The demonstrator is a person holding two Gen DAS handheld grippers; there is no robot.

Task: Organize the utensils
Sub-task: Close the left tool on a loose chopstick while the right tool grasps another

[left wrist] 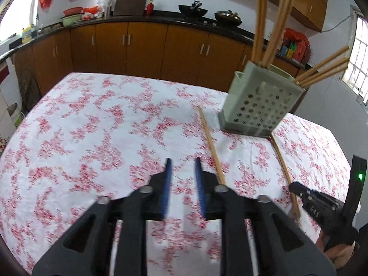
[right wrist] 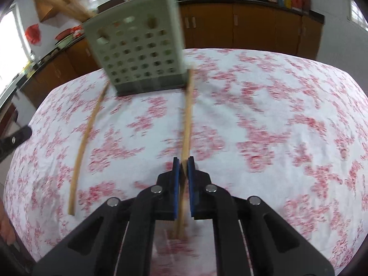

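A pale green perforated utensil holder [left wrist: 260, 105] [right wrist: 140, 53] stands on the floral tablecloth with several wooden chopsticks [left wrist: 260, 25] in it. One loose chopstick [left wrist: 211, 147] [right wrist: 86, 135] lies on the cloth just right of my left gripper [left wrist: 182, 161], which is open and empty. My right gripper [right wrist: 183, 159] is shut on another chopstick [right wrist: 188, 119], whose far end reaches the holder's base. This chopstick [left wrist: 284, 168] and the right gripper [left wrist: 296, 187] also show in the left wrist view.
The table [left wrist: 92, 126] has a white cloth with red flowers. Behind it run brown kitchen cabinets [left wrist: 138, 43] under a dark counter with pots [left wrist: 227, 17] and bowls. A window [left wrist: 358, 62] is at the right.
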